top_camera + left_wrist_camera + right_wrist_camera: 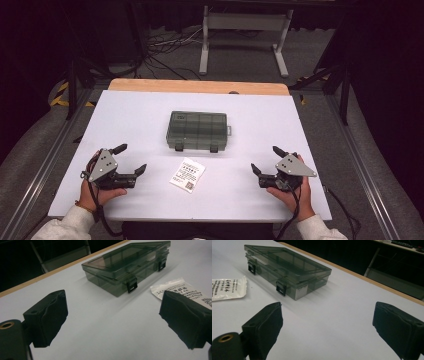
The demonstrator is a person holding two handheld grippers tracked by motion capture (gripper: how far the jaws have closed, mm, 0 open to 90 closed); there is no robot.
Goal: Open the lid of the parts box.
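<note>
A: Both tongs apart?
B: Yes, left gripper and right gripper gape, empty. The closed box sits ahead between them; the packet lies nearer.
A: The box latches?
B: Clear from the left gripper view.

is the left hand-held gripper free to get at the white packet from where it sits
Probably yes: the left hand-held gripper stands open and empty, and bare table lies between it and the white packet. The closed compartment box sits farther back, out of the way.

Box at centre of table; packet just in front (apart); left gripper and right gripper flanking packet.
</note>
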